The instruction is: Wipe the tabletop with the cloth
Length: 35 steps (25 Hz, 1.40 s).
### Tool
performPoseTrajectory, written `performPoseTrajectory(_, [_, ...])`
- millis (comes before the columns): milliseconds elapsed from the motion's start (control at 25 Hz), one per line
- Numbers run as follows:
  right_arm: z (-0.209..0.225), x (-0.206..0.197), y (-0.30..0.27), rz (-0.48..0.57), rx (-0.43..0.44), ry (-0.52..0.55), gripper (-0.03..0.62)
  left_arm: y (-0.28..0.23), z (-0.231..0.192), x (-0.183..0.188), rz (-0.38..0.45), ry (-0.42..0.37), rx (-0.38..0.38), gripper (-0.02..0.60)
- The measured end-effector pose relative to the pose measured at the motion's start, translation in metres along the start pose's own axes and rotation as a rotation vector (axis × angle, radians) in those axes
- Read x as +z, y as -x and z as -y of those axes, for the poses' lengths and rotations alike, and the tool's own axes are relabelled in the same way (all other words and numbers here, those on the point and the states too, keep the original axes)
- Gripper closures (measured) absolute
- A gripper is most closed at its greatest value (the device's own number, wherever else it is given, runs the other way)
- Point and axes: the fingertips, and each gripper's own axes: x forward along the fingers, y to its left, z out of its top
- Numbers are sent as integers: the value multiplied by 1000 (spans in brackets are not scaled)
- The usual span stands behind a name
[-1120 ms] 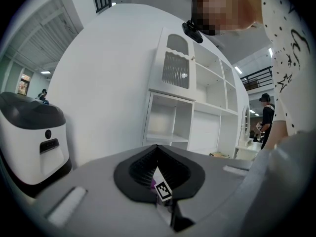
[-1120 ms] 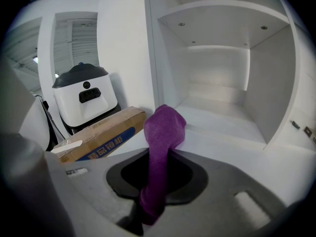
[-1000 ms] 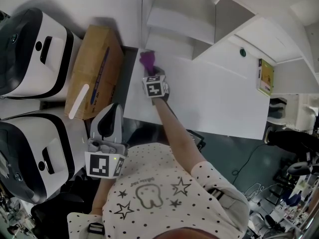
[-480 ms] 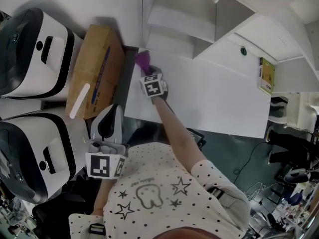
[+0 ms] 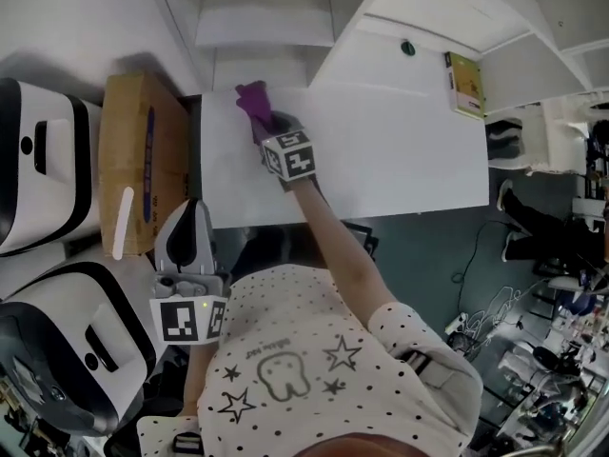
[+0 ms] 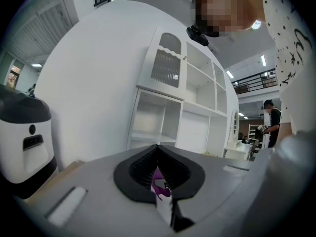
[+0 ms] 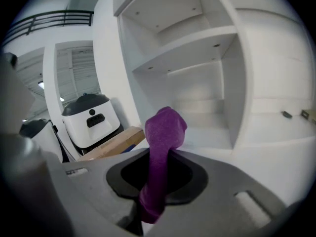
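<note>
Open tabletop (image 5: 400,160) rightward; shelving (image 5: 262,27) behind, cardboard box (image 5: 128,131) at left.

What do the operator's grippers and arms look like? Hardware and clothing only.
Left gripper and right gripper: light grey moulded bodies, black ribbed pads, each with a white cube bearing black square markers. No cables visible. The person wears a pale short-sleeved shirt printed with black dots, stars and a tooth.

Cream short-sleeved shirt (image 5: 324,324), black dots, outlined tooth and stars.
</note>
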Motion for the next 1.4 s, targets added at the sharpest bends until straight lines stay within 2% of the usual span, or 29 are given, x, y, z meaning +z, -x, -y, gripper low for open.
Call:
performPoseTrajectory(320, [98, -36, 106, 24, -219, -80, 531, -22, 50, 1, 19, 9, -179, 586])
performPoseTrajectory(480, [140, -58, 147, -1, -314, -110, 531, -25, 65, -2, 16, 3, -220, 586])
performPoseTrajectory(760, [204, -99, 198, -86, -448, -147, 531, -21, 77, 0, 23, 5, -239, 586])
performPoseTrajectory(1120, [261, -136, 211, -204, -576, -156, 531, -19, 74, 5, 21, -7, -221, 586])
performPoseTrajectory(1400, [269, -147, 210, -232, -599, -165, 531, -11, 65, 1, 4, -15, -180, 586])
